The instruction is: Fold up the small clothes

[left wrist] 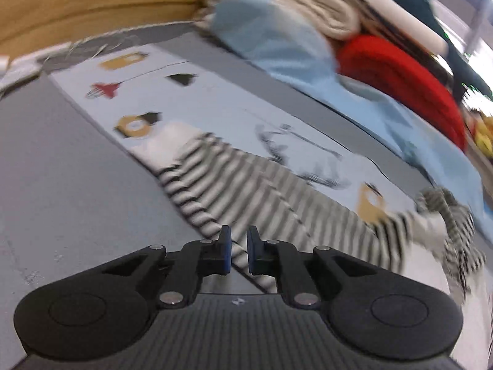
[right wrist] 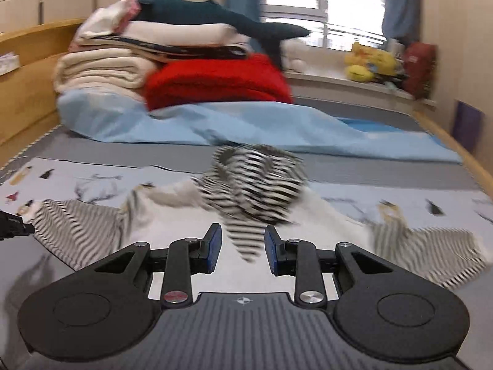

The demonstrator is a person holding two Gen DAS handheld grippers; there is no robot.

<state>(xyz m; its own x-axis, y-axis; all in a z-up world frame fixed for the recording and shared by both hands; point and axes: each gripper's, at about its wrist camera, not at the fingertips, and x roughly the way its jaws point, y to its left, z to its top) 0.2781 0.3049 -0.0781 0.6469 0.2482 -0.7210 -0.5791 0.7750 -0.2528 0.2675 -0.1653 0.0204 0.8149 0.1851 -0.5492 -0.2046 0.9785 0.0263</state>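
Note:
A black-and-white striped small garment (left wrist: 246, 191) lies spread on the printed bed sheet (left wrist: 191, 98). In the left wrist view my left gripper (left wrist: 238, 246) has its blue pads nearly together on the garment's rolled striped edge at the near left end. In the right wrist view the same garment (right wrist: 255, 182) is bunched and blurred in the middle, with striped sleeves out to both sides. A narrow striped tip reaches between the pads of my right gripper (right wrist: 243, 246). Those jaws stand partly apart and neither pad touches the tip. The left tool's black body (right wrist: 12, 226) shows at the left edge.
Behind the garment lies a light blue duvet (right wrist: 246, 123) with a stack of folded cream blankets (right wrist: 101, 71) and a red blanket (right wrist: 215, 83) on it. A wooden bed frame (right wrist: 24, 86) runs along the left. Yellow plush toys (right wrist: 369, 61) sit on the windowsill.

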